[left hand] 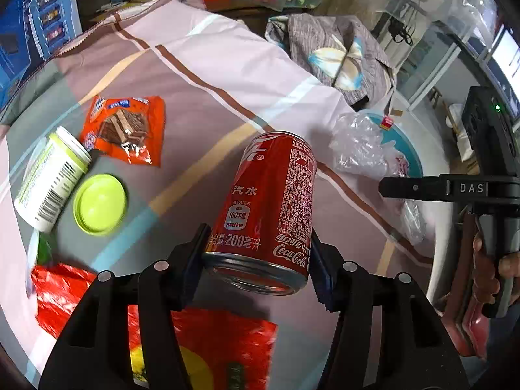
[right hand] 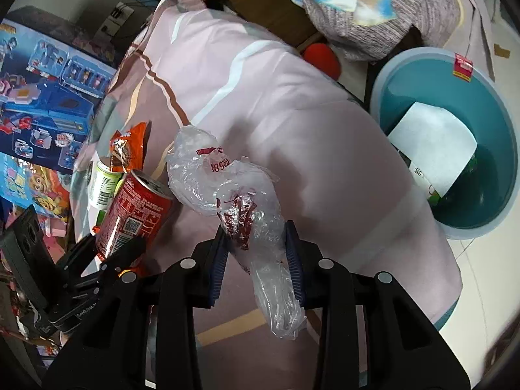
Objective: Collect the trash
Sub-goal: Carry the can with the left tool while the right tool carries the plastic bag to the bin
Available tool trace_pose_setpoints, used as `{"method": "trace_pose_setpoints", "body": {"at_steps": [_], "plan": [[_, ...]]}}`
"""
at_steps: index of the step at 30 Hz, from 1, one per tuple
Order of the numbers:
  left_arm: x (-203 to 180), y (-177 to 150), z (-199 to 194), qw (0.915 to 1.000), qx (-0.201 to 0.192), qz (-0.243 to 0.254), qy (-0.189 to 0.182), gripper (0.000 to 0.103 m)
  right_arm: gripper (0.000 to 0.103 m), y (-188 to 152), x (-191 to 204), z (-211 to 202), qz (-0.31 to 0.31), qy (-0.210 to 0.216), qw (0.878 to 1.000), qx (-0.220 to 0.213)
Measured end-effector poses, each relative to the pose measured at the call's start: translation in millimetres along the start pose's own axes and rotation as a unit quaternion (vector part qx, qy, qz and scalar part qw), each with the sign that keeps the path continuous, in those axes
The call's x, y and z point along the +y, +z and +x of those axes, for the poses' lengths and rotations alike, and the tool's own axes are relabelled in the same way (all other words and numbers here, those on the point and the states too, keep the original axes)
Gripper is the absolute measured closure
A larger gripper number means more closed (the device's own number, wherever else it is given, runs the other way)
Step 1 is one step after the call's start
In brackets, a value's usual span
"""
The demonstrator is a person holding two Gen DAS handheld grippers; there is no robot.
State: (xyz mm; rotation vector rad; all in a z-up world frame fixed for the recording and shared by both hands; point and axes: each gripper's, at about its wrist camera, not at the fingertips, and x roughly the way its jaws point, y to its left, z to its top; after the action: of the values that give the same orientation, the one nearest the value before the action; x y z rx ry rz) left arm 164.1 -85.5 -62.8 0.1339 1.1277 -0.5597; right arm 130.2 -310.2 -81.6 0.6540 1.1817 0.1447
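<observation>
Left gripper (left hand: 256, 263), jaws closed on the base of a red cola can (left hand: 273, 208) lifted clear of the bedsheet (left hand: 208, 65); right gripper (right hand: 256, 253) pinching a crumpled clear plastic bag (right hand: 227, 178). Both loads belong in the teal basin (right hand: 500, 162) beyond the sheet's far edge — carry the can upright, grip firm, releasing only above the rim.

The red plastic bag (left hand: 208, 341) runs off the bottom edge of the left wrist view, partly behind the gripper body. The white bottle (right hand: 103, 182) is half hidden by the red can (right hand: 133, 214). What lies under the white paper (right hand: 432, 149) in the teal bin (right hand: 500, 149) cannot be made out.
</observation>
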Motion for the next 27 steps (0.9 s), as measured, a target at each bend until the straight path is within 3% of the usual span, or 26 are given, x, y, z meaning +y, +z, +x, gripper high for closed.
{"method": "trace_pose_setpoints", "body": {"at_steps": [9,15,20,27], "plan": [[-47.8,15.6,-11.0,0.9997,-0.006,0.022,-0.001,0.045,0.071,4.3,-43.2,-49.4,0.040,0.032,0.997,-0.058],[-96.8,40.0,-13.7,0.9982,-0.016,0.057,-0.011,0.045,0.070,8.5,-89.4,-95.8,0.076,0.024,0.990,-0.118],[-148.9,61.2,1.2,0.9950,-0.011,0.097,-0.020,0.045,0.070,9.2,-129.6,-130.6,0.102,0.000,0.982,-0.160],[-200.7,77.9,34.6,0.9910,0.014,0.130,-0.028,0.045,0.070,11.7,-172.1,-144.8,0.135,-0.001,0.976,-0.169]]}}
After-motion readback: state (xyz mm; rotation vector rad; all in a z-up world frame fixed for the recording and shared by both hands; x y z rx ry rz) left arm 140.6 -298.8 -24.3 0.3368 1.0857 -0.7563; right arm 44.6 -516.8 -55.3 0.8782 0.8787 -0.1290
